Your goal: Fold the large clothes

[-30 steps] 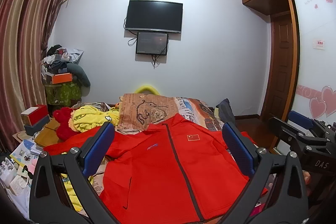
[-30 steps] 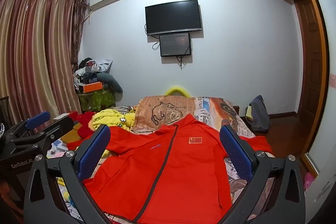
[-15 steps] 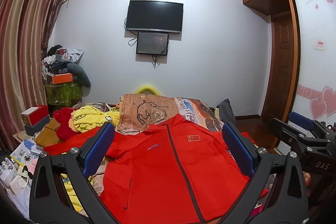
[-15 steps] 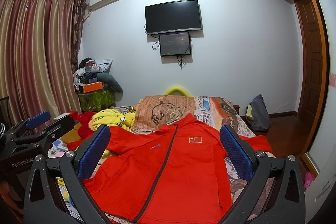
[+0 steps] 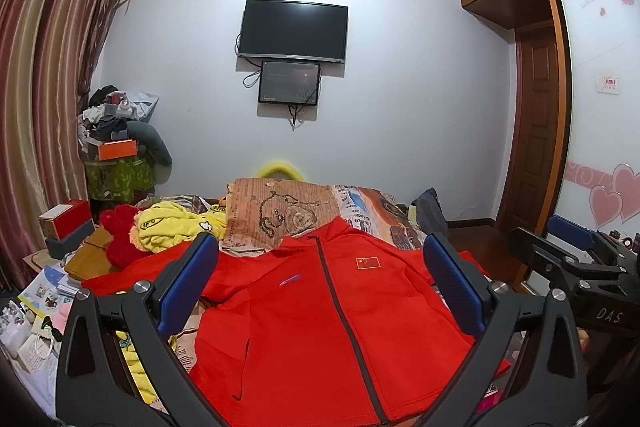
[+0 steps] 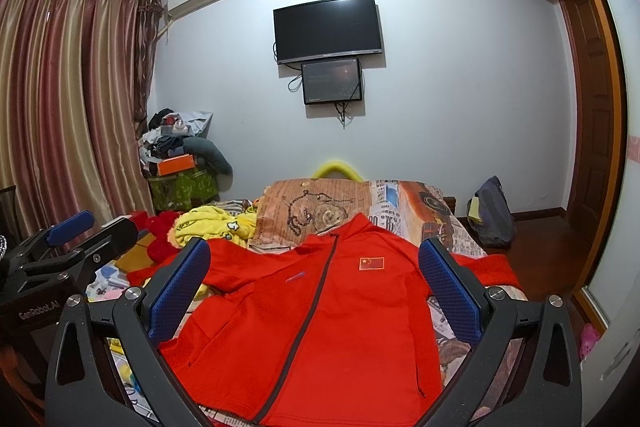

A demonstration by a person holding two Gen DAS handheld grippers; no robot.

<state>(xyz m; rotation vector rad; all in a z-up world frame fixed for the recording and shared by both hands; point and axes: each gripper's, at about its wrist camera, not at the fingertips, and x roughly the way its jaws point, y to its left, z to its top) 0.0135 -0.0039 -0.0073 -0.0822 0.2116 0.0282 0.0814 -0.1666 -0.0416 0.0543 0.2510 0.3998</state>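
Red zip-front fleece jacket (image 5: 320, 327) with a small flag patch on the chest: laid flat, front up, on the bed with the newspaper-print cover (image 6: 416, 203), collar toward the wall. Left tool (image 5: 320, 267): blue-padded fingers spread wide, empty, above the jacket. Right tool (image 6: 316, 267): likewise spread, empty.

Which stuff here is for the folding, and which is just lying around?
For folding:
red zip jacket
left gripper, open
right gripper, open

Lying around:
yellow garment
red plush toy
orange box
dark bag
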